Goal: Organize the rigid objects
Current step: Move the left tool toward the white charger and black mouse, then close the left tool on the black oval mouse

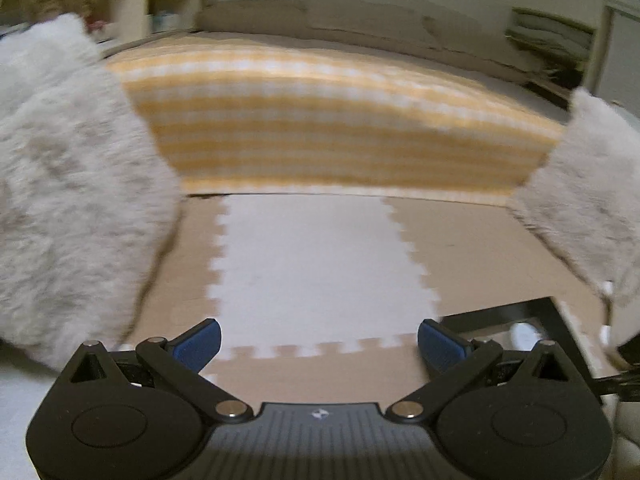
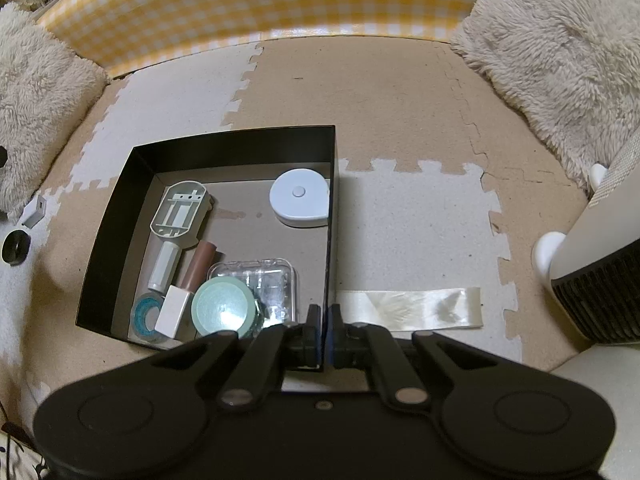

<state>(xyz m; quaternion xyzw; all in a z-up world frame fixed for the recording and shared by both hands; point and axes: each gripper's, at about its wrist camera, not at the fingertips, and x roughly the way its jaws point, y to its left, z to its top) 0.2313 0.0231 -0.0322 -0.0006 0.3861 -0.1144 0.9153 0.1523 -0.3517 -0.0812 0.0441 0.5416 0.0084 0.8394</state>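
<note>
Right wrist view, right tool point(image 2: 325, 322) pinching upright black box point(image 2: 236, 145) wall, left tool point(image 1: 319, 346) spread.

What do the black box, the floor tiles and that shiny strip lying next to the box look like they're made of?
The black box looks like cardboard: thin matte black walls and a bare grey-brown board bottom. The floor tiles look like foam, with a soft grainy surface and interlocking toothed edges. The shiny strip is probably satin ribbon, cream with a streaky sheen, though glossy plastic tape is possible.
</note>
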